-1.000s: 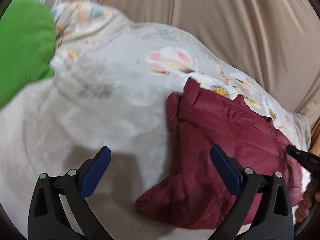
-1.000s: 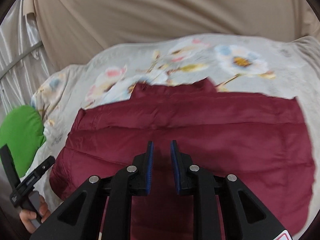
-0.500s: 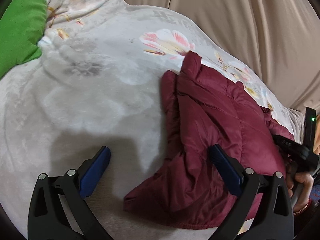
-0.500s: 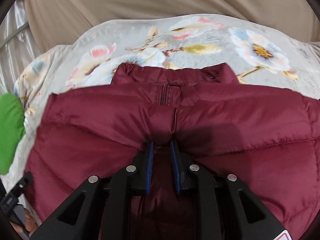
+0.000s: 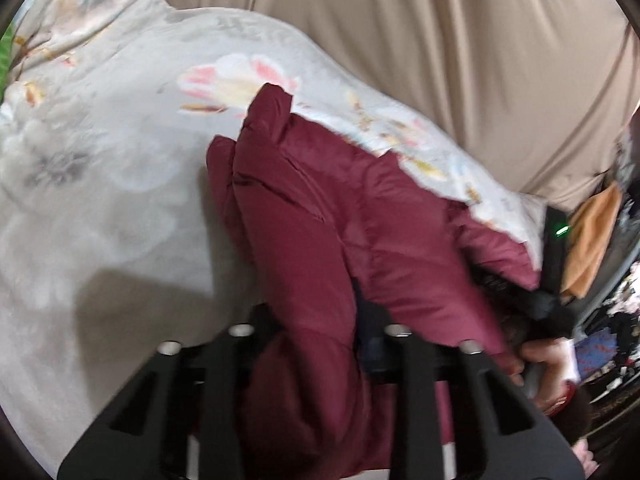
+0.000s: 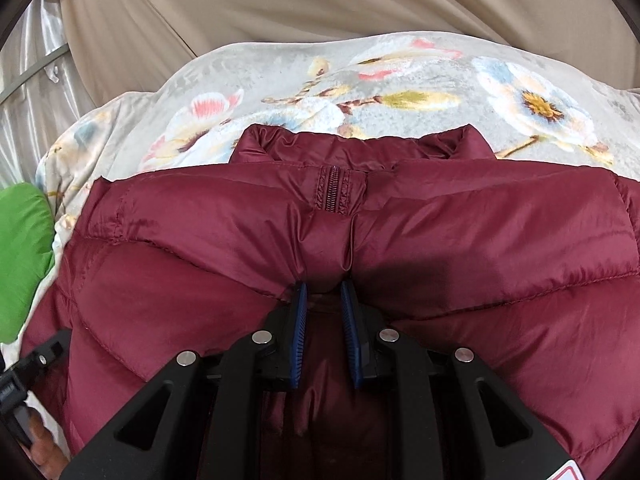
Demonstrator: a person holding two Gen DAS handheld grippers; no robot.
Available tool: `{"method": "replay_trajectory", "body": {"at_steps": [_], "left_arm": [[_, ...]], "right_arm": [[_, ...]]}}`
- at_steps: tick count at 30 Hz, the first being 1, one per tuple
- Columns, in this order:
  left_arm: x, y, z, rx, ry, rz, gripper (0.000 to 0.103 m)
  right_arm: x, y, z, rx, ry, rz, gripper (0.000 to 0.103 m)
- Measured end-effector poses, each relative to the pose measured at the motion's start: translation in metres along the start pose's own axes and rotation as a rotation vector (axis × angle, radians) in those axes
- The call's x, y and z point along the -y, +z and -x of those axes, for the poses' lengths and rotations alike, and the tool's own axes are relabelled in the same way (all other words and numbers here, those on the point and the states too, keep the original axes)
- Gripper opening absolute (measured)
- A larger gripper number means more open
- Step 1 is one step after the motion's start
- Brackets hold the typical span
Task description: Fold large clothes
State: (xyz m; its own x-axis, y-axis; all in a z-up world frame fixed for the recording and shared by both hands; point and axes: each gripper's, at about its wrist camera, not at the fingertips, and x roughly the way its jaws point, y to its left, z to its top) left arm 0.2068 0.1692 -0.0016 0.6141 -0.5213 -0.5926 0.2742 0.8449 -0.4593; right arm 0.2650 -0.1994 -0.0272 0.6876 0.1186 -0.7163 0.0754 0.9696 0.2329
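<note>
**Here, both grippers pinch the puffy jacket**

Now the maroon quilted jacket, shiny and stitched into padded bands, lies on the bed's plush floral blanket, its stand-up collar toward the far edge. The right gripper has its ribbed blue fingers narrow, squeezing a bunched fold below the zipper. The left gripper is closed on a thick fold at the jacket's side. A green cushion sits at the bed's left edge.

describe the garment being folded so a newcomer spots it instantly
Start at the pale floral blanket covering the bed. On it lies a maroon quilted puffer jacket, stand-up collar farthest away. It is the only dark, shiny item there; the green cushion sits off its left.
</note>
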Motion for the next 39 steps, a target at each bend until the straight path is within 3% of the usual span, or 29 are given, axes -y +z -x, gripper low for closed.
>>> {"method": "replay_trajectory", "body": {"at_steps": [7, 11, 16, 19, 24, 31, 37, 39], "left_arm": [[0.056, 0.031, 0.039, 0.134, -0.169, -0.039, 0.013], [0.103, 0.038, 0.039, 0.157, -0.248, -0.107, 0.013], [0.147, 0.038, 0.027, 0.141, -0.283, -0.152, 0.012], [0.154, 0.037, 0.035, 0.149, -0.273, -0.161, 0.012], [0.153, 0.032, 0.033, 0.151, -0.267, -0.142, 0.012], [0.169, 0.029, 0.038, 0.144, -0.284, -0.162, 0.012], [0.207, 0.018, 0.035, 0.112, -0.327, -0.243, 0.012], [0.225, 0.012, 0.020, 0.076, -0.334, -0.278, 0.012]], "right_arm": [[0.001, 0.000, 0.000, 0.003, 0.021, -0.012, 0.019], [0.000, 0.001, 0.000, 0.000, 0.026, -0.011, 0.019], [0.009, 0.001, 0.014, 0.004, 0.063, -0.061, 0.019], [0.021, -0.002, 0.061, 0.030, 0.123, -0.077, 0.020], [0.039, -0.041, 0.118, -0.050, 0.243, -0.034, 0.020], [0.022, -0.069, 0.080, -0.190, 0.332, 0.041, 0.004], [0.017, -0.066, 0.044, -0.247, 0.483, 0.010, 0.003], [0.012, -0.066, 0.037, -0.242, 0.495, 0.022, 0.000]]}}
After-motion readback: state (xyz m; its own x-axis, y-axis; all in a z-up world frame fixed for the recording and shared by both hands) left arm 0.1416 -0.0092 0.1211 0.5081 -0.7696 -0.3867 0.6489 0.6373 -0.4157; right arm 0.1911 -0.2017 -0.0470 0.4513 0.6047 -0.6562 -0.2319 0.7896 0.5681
